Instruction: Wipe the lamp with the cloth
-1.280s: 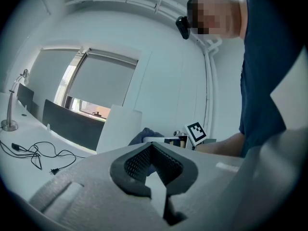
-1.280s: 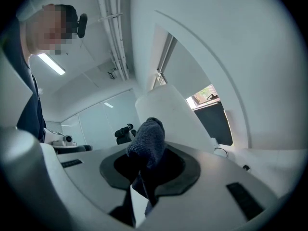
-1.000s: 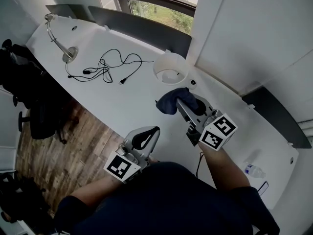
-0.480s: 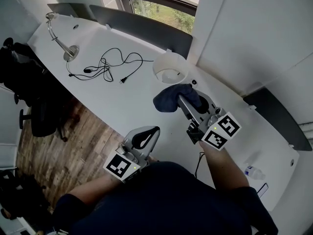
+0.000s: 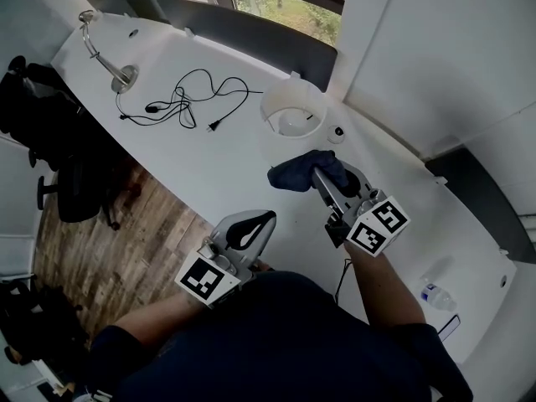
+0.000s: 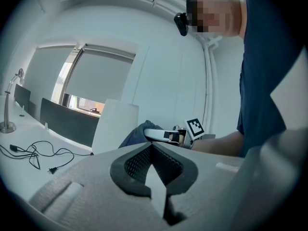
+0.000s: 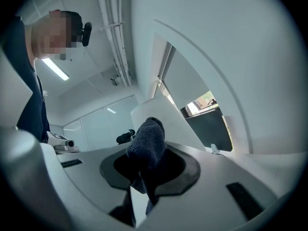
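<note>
Right tongs (image 7: 144, 179): clenched on the cloth (image 7: 147, 141), a dark blue fabric. One bunch of it stands up beyond the jaw tips and a fold is pinched between the pads.

Left tongs (image 6: 152, 150): clenched with pads meeting and nothing between them. They are held low in front of the person, over the near edge of the bench (image 5: 209, 170), and pointed towards the right tongs.

Cloth position: above the bench, near the lamp (image 5: 293, 114), on the side closer to the person. In the head view a strip of bench shows between cloth and lamp. In the right gripper view the bunch overlaps the white shade, and contact cannot be determined.

Lamp position: upright at the far edge of the bench, below the window.

Other items: a loose black cable (image 5: 186, 105) lies left of the lamp. A chrome gooseneck lamp (image 5: 105, 59) stands at the far left end. A bottle (image 5: 435, 293) lies at the right end.
</note>
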`<state>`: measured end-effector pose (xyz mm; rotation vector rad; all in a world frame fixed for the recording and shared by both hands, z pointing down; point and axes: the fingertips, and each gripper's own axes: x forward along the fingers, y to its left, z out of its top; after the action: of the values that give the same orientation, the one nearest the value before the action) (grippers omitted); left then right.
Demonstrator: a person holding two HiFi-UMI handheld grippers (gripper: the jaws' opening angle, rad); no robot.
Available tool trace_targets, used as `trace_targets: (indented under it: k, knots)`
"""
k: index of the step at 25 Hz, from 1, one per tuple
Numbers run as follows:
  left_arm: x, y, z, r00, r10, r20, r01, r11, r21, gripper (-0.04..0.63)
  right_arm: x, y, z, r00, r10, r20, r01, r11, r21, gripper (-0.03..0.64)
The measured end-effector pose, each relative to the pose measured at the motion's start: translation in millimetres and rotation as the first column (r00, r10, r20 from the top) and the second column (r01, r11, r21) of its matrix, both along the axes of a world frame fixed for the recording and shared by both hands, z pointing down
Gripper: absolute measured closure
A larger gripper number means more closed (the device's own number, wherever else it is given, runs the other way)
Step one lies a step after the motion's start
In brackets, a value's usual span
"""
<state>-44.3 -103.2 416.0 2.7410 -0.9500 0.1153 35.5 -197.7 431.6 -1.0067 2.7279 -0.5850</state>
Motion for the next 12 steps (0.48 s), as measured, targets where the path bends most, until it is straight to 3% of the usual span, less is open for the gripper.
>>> trace_targets:
  k: [12]
  knots:
    - [5,-1,9,1.000,-0.010,0.027,0.011,1.000,-0.021,0.589,19,-3,64,0.998,0.019,-0.056,-0.025,0.992,-0.123,0.528]
